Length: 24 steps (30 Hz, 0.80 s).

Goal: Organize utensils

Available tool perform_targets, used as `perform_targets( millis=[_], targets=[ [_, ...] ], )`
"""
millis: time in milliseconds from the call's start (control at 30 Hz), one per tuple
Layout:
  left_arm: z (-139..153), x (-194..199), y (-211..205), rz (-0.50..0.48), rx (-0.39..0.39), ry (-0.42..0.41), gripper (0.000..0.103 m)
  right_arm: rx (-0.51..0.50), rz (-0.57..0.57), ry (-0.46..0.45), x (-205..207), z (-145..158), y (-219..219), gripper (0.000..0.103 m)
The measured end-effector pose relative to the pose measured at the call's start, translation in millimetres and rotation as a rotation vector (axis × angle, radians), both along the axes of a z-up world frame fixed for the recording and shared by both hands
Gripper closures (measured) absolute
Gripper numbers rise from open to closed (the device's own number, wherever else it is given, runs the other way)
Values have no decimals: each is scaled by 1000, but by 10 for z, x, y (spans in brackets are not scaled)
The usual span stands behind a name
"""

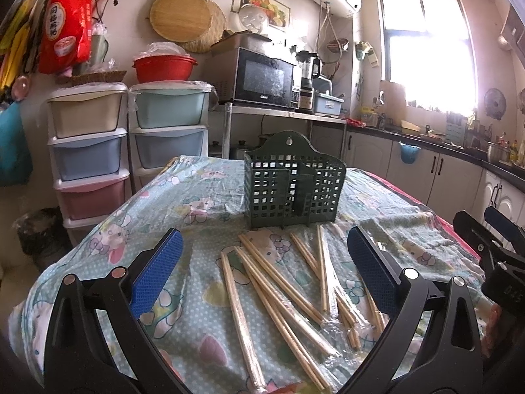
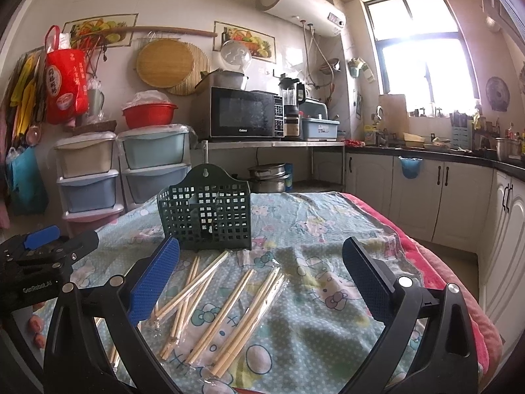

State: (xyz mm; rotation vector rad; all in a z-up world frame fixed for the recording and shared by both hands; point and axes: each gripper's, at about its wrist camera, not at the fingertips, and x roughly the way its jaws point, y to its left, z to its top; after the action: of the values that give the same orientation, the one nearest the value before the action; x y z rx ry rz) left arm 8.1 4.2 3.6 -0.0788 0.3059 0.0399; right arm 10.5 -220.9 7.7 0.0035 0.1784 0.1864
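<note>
Both grippers, left gripper [image 1: 262, 272] and right gripper [image 2: 261, 275], hung with jaws spread and empty above wrapped chopsticks [image 1: 279, 282]. Slick wrappers could let a pair slip before reaching the green holder [image 1: 293, 182].

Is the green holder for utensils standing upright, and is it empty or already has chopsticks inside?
Upright and apparently empty. The green holder stands on its base; nothing shows through its grid walls. All chopsticks lie on the tablecloth before it.

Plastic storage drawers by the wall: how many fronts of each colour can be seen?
Cream plastic drawer: 1
Blue plastic drawers: 2
Pink plastic drawer: 1
Mint green plastic drawer: 1
Total: 5 visible
</note>
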Motion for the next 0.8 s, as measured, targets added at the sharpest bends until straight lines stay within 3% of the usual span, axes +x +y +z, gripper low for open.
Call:
perform_targets(
  millis=[467, 800],
  targets=[
    [21, 198, 377, 101, -21, 48, 10, -13, 78, 31, 224, 202, 159, 6],
    [136, 419, 658, 114, -41, 100, 10, 27, 171, 180, 782, 547, 241, 6]
  ],
)
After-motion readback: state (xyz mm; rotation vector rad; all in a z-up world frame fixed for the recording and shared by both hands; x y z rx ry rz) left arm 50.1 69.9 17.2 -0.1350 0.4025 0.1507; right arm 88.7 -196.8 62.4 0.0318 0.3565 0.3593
